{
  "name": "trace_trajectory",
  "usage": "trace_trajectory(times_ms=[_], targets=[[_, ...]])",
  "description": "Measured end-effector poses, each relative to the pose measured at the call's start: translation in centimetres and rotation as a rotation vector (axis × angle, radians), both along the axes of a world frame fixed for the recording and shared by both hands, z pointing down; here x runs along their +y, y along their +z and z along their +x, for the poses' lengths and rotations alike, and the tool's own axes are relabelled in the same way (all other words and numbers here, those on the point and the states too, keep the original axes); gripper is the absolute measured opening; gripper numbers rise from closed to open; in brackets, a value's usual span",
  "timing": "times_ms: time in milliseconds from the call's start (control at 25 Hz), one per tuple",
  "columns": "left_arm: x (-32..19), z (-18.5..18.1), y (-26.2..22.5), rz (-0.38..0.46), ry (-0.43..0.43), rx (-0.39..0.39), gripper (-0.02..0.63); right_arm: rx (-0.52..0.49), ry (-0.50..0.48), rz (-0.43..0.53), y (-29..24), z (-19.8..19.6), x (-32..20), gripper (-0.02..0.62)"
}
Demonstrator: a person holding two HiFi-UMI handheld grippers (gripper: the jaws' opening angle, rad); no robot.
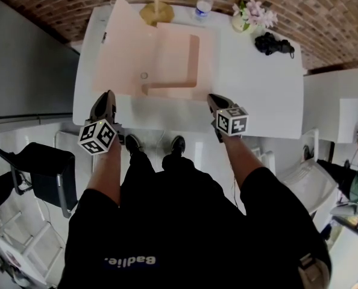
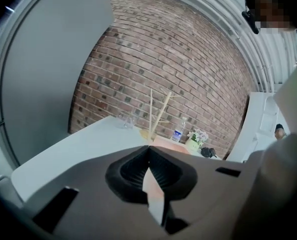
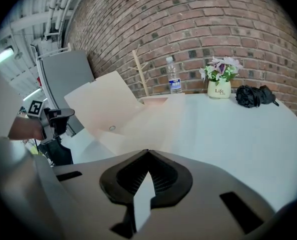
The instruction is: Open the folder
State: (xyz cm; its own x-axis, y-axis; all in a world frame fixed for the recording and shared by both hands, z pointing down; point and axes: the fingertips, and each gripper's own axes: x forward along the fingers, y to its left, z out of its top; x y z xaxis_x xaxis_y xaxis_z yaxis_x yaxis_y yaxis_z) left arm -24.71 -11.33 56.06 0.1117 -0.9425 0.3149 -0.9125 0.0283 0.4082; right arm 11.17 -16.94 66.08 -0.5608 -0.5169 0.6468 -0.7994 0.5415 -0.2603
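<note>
The pale pink folder (image 1: 161, 59) lies open on the white table (image 1: 257, 89), its left cover standing up at a slant and its pocket side flat. The right gripper view shows the raised cover of the folder (image 3: 106, 109) with a small round snap. My left gripper (image 1: 108, 95) hangs at the table's near edge, just off the folder's left corner, shut with nothing in it. My right gripper (image 1: 211, 98) sits at the folder's near right corner, also shut and empty. In the gripper views, both the left gripper (image 2: 149, 147) and the right gripper (image 3: 147, 151) have their jaws meeting at the tip.
Along the table's far edge stand a wooden stand (image 1: 157, 8), a water bottle (image 1: 204, 3), a vase of flowers (image 1: 249, 15) and a black bundle (image 1: 274, 43). A grey panel (image 1: 22, 71) rises at the left. A dark chair (image 1: 43, 176) stands by my left leg.
</note>
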Motion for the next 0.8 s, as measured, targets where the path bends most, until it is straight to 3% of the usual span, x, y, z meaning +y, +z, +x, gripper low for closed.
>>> trace_trajectory(times_ms=[600,800], targets=[[0.3,-5.7,5.6,-0.105,-0.116,0.110,0.005,0.093,0.025,0.008,0.0,0.0,-0.1,0.029],[0.3,-7.2,8.2,-0.161,-0.151,0.192,0.006,0.120,0.057,0.004,0.0,0.1,-0.1,0.029]])
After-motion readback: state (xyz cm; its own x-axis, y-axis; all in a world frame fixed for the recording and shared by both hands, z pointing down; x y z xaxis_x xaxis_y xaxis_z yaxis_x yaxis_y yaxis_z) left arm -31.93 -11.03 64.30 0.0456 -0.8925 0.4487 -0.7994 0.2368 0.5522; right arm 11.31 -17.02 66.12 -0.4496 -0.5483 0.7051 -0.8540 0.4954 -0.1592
